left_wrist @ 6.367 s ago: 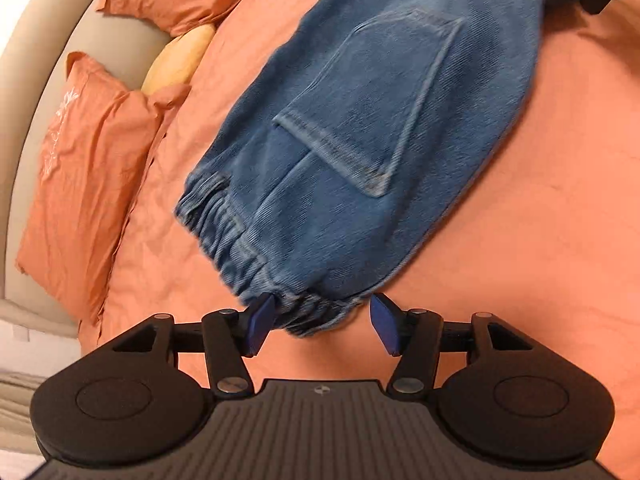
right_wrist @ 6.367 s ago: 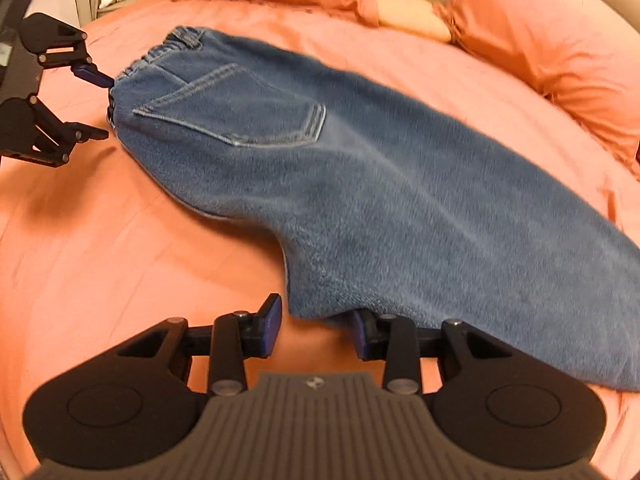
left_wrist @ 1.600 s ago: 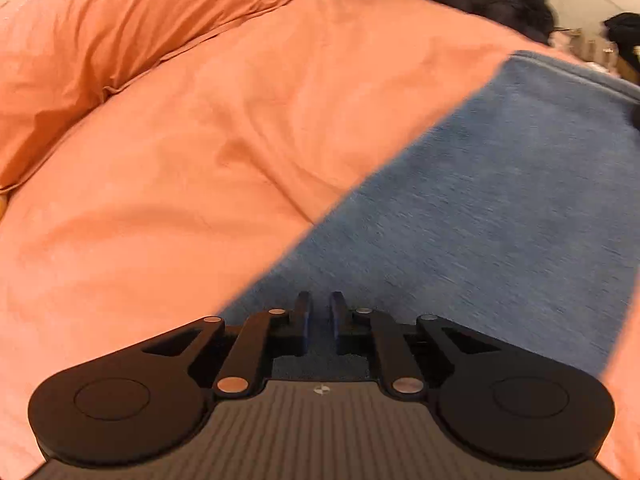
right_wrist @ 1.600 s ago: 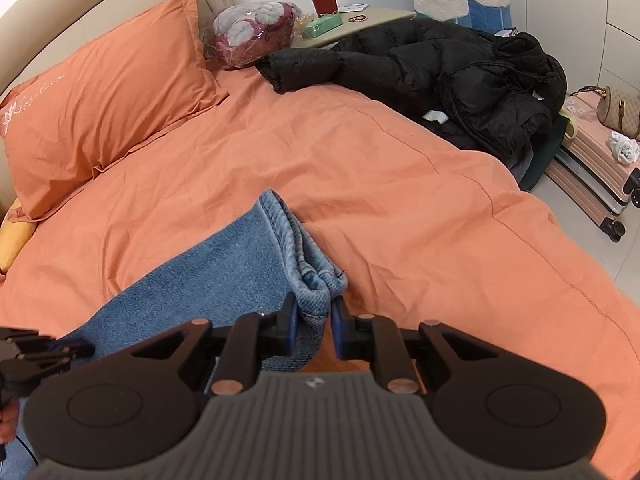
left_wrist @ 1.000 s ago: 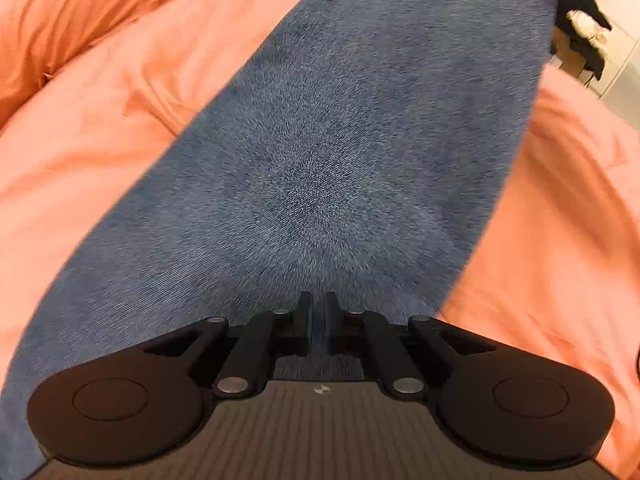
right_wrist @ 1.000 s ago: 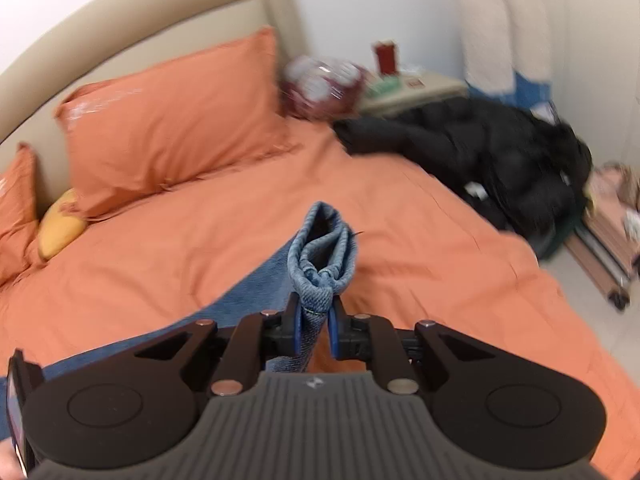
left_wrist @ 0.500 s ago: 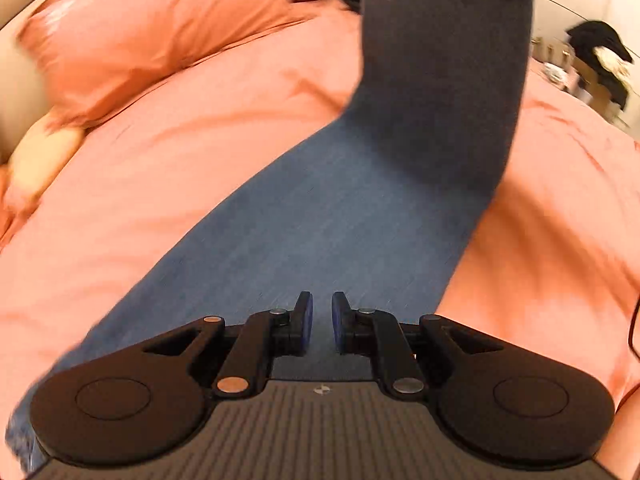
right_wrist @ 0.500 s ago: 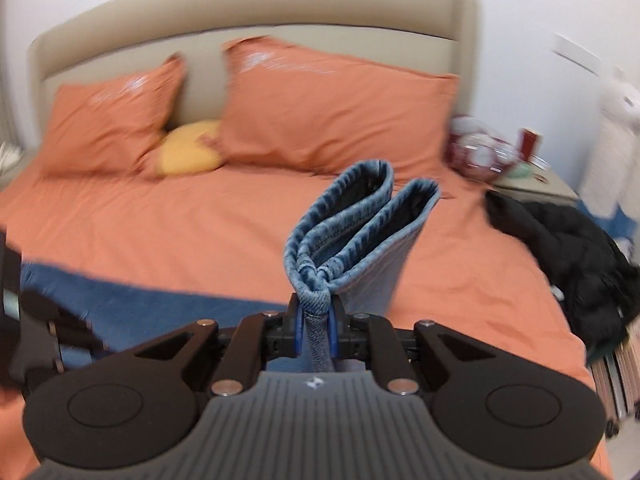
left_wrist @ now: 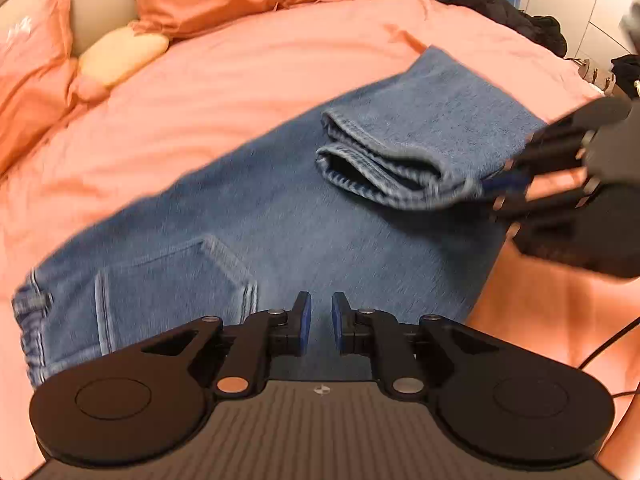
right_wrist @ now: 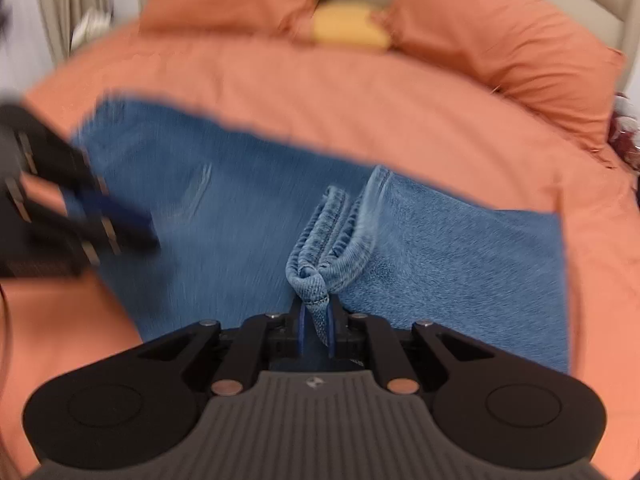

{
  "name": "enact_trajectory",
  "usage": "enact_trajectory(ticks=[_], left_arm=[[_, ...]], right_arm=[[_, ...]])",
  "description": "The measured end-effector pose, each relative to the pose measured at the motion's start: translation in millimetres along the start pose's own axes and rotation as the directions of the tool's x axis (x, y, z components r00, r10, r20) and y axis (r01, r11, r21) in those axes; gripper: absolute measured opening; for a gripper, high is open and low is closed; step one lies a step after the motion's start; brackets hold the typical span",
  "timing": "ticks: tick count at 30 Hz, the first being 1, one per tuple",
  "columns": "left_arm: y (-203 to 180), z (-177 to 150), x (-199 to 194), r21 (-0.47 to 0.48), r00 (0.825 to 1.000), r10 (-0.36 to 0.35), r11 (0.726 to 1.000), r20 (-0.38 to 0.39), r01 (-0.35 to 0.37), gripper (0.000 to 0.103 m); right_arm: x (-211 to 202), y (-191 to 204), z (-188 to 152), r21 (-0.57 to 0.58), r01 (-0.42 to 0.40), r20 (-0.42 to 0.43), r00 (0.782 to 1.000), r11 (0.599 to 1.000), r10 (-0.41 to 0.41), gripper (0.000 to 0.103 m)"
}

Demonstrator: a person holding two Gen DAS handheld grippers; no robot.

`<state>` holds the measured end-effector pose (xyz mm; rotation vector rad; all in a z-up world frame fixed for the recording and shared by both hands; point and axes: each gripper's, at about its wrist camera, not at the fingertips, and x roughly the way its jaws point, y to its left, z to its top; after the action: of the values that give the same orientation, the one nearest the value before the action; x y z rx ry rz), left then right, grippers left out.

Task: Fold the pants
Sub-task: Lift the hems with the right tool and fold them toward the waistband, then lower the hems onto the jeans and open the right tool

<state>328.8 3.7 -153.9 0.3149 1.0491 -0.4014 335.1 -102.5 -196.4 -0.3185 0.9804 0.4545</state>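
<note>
Your right gripper (right_wrist: 316, 332) is clamped on the hem of the pants (left_wrist: 280, 216), which lie on the orange bed cover (left_wrist: 240, 80) with the legs doubled back over the seat. Your left gripper (left_wrist: 320, 322) hangs above them, jaws slightly apart, holding nothing. Orange pillows (right_wrist: 512, 52), a yellow cushion (right_wrist: 348, 28) and a black coat (left_wrist: 500, 12) lie beyond, well apart.

Blue denim pants (left_wrist: 280, 216) folded over on themselves on the bed.

Waistband and back pocket lie flat, ahead-left of the left tool (left_wrist: 319, 322); the leg ends double back over the middle, their stacked cuffs (right_wrist: 320, 276) pinched in the right tool (right_wrist: 316, 330).
</note>
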Motion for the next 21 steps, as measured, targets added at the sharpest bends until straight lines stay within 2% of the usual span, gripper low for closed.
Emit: enact_trajectory(ticks=[3, 5, 6, 7, 10, 12, 15, 18, 21], left_arm=[[7.6, -8.1, 4.1, -0.011, 1.000, -0.022, 1.000, -0.002, 0.022, 0.015], [12.5, -13.3, 4.5, -0.015, 0.999, -0.037, 0.999, 0.001, 0.037, 0.016], [13.6, -17.0, 4.1, -0.013, 0.999, -0.039, 0.999, 0.000, 0.039, 0.018], [15.8, -18.0, 7.5, -0.013, 0.999, -0.036, 0.999, -0.004, 0.035, 0.020], [19.2, -17.7, 19.4, -0.023, 0.999, -0.028, 0.999, -0.025, 0.028, 0.020], [20.6, -14.9, 25.9, -0.025, 0.999, -0.034, 0.999, -0.027, 0.033, 0.020], [22.9, -13.5, 28.5, -0.017, 0.999, -0.042, 0.999, -0.017, 0.042, 0.020], [24.0, -14.9, 27.8, -0.013, 0.999, -0.050, 0.999, -0.009, 0.050, 0.021], [25.1, -15.8, 28.0, -0.024, 0.998, -0.062, 0.998, -0.009, 0.061, 0.022]], right_arm=[[17.4, 0.0, -6.7, -0.006, 0.002, -0.067, 0.998, 1.000, -0.003, 0.007], [15.7, -1.5, -1.8, 0.007, -0.011, -0.093, 0.996, 1.000, 0.011, 0.016], [11.3, -3.3, 1.4, 0.024, -0.024, -0.106, 0.994, 0.999, 0.026, 0.027], [6.0, -4.7, 5.5, 0.039, -0.040, -0.110, 0.993, 0.998, 0.044, 0.033], [0.8, -4.7, 25.6, 0.028, 0.001, -0.112, 0.994, 1.000, 0.002, 0.037], [10.7, -7.7, 38.5, 0.048, 0.041, -0.121, 0.992, 0.998, -0.035, 0.037], [39.0, -17.1, 51.1, 0.130, 0.071, -0.178, 0.983, 0.989, -0.047, 0.036], [67.0, -22.4, 57.0, 0.150, 0.109, -0.215, 0.974, 0.983, -0.076, 0.031], [78.9, -28.7, 55.2, 0.174, 0.097, -0.221, 0.974, 0.980, -0.057, 0.026]])
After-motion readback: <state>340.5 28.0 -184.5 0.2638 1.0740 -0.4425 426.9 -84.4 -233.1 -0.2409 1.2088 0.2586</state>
